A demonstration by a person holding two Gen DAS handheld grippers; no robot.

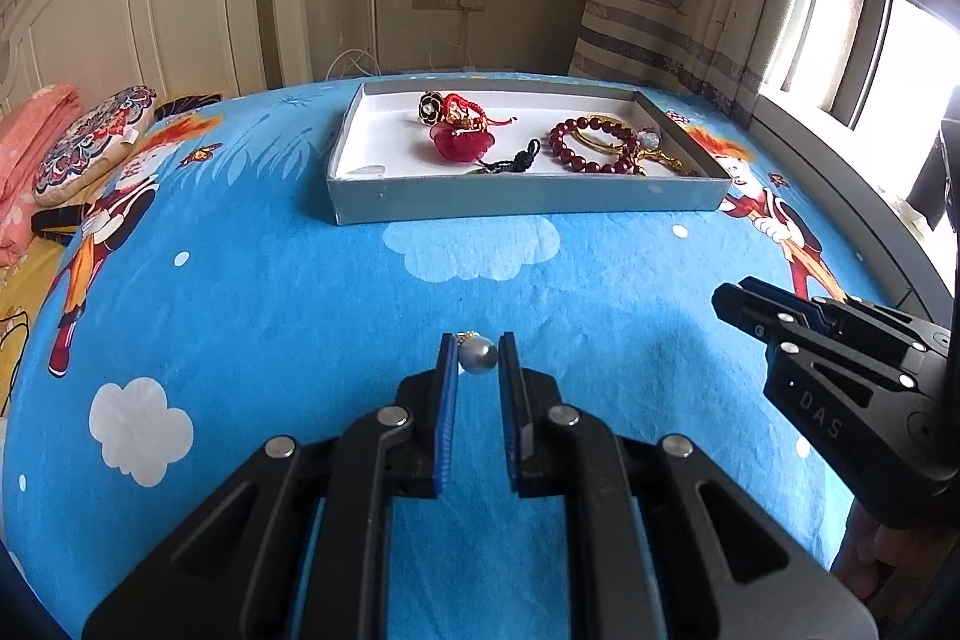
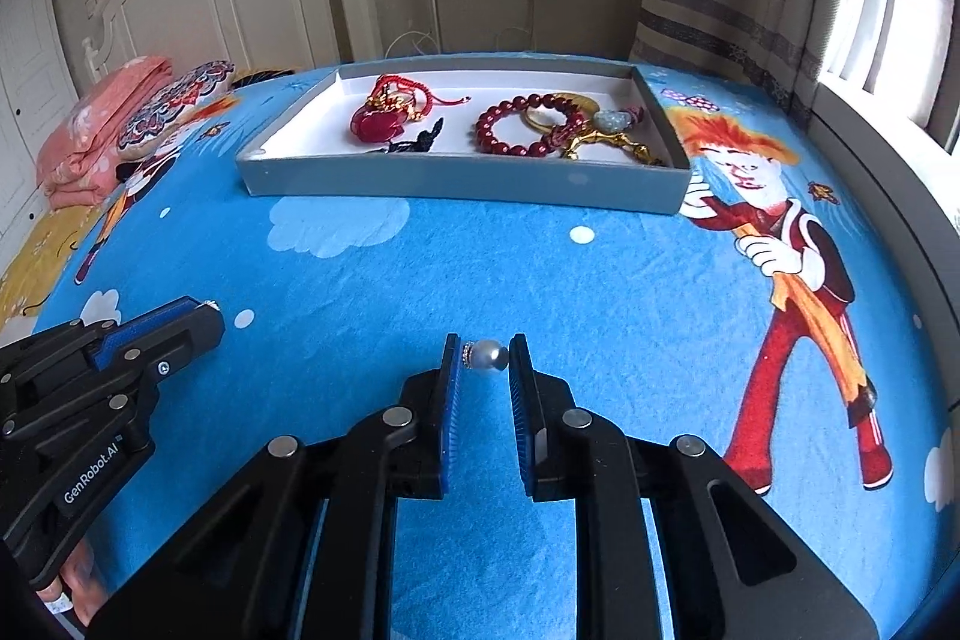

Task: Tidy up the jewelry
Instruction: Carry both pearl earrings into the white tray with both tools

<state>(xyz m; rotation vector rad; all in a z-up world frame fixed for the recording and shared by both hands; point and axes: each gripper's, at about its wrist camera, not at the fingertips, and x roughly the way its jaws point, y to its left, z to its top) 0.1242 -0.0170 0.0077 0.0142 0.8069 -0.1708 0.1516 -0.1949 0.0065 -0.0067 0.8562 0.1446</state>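
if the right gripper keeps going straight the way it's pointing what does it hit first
Probably the blue bedsheet just past the pearl that the right gripper holds, since it points downward. If it skimmed along the bed instead, the grey tray would come next; depth is unclear.

A glossy pearl (image 1: 478, 357) gleams above the matt, fuzzy cloth bedsheet (image 1: 300, 292). The tray (image 1: 528, 202) looks like matt grey cardboard. Its red bead bracelet (image 1: 591, 145) shines smooth beside polished gold metal.
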